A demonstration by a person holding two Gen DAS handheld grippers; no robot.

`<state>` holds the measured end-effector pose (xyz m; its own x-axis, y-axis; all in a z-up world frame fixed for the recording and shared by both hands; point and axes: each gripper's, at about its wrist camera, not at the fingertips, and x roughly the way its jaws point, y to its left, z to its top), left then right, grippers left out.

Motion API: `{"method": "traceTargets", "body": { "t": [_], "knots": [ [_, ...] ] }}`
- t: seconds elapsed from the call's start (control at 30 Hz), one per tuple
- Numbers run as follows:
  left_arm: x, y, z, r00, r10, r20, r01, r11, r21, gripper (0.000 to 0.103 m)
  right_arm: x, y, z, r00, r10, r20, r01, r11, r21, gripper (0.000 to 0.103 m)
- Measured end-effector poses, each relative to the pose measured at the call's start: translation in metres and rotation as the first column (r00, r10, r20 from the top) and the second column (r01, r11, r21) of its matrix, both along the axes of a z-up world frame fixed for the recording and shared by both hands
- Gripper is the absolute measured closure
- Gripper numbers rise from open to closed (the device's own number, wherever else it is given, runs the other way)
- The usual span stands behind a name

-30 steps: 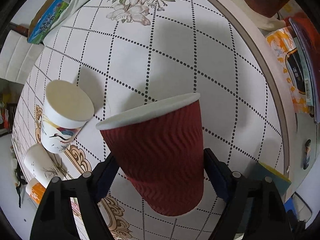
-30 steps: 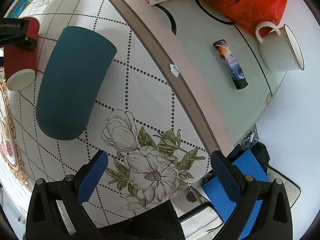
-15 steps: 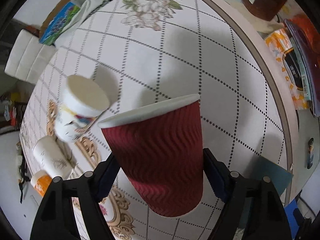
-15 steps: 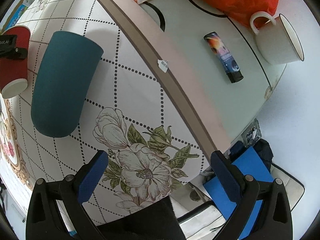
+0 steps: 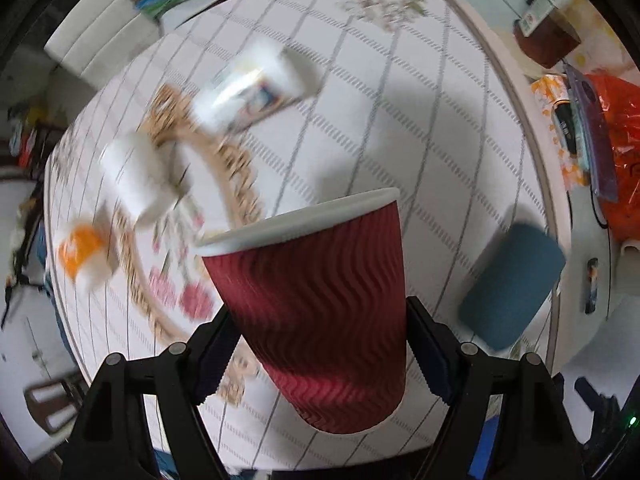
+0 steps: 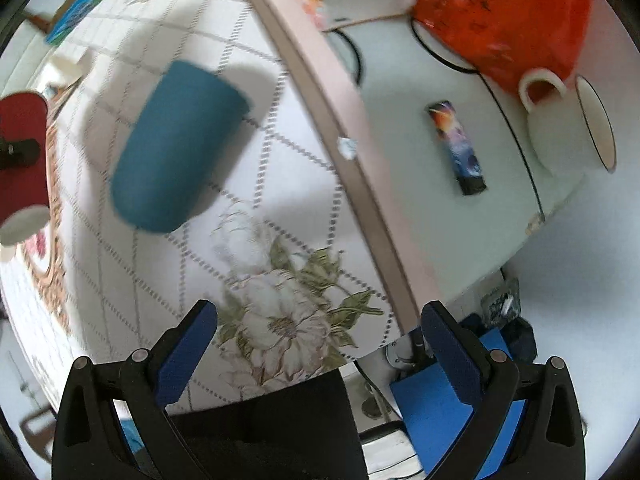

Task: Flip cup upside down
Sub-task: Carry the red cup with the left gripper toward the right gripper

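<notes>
Dark red ripple paper fills the middle of the left wrist view: the red cup [image 5: 316, 316] sits clamped between the two blue-padded fingers of the left gripper [image 5: 320, 344], one pad pressed on each flank, white rim tilted toward the upper right, narrow base low in the frame. It's up off the tablecloth [image 5: 420, 128], a white cloth with dotted diamond lines, and everything behind it is smeared with motion blur. Upper centre, a white printed cup [image 5: 248, 92] lies blurred; left of centre a plain white cup [image 5: 136, 176]; below that, at the left edge, an orange-and-white cup [image 5: 84, 256]. Over on the right, a teal cup [image 5: 512, 284] stands upside down on the cloth, well apart from the red one. Over to the right wrist view: the right gripper [image 6: 320, 344] holds nothing, its blue pads spread wide at the bottom of the frame above a printed flower on the cloth. The teal cup [image 6: 176, 148] is upper left of centre, closed end up. At the far left edge the red cup [image 6: 20, 168] shows again, rim pointing down-left, a black finger across it. Right of the table's edge band, a white enamel mug [image 6: 568, 124] lies beside an orange bag [image 6: 500, 12], with a small dark tube [image 6: 458, 148] near them.
</notes>
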<state>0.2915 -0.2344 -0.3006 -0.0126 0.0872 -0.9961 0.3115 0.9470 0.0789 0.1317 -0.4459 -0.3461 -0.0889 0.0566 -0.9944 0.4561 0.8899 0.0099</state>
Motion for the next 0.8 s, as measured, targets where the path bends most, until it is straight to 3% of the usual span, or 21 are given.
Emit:
{"method": "traceTargets", "body": {
  "t": [0.47, 0.6, 0.8],
  "knots": [
    [-0.055, 0.137, -0.052, 0.966, 0.237, -0.100, -0.233, 0.971, 0.044, 0.025, 0.051, 0.123, 0.004, 0.947, 0.319, 0.025, -0.320, 0.946, 0.054, 0.000],
    [-0.057, 0.151, -0.067, 0.954, 0.265, -0.137, -0.266, 0.964, 0.012, 0.025, 0.059, 0.146, -0.004, 0.934, 0.356, 0.011, -0.356, 0.934, 0.018, 0.000],
    [-0.063, 0.152, -0.084, 0.963, 0.227, -0.148, -0.232, 0.973, -0.017, 0.025, 0.069, 0.170, -0.017, 0.938, 0.346, -0.027, -0.346, 0.938, -0.005, 0.000]
  ]
}}
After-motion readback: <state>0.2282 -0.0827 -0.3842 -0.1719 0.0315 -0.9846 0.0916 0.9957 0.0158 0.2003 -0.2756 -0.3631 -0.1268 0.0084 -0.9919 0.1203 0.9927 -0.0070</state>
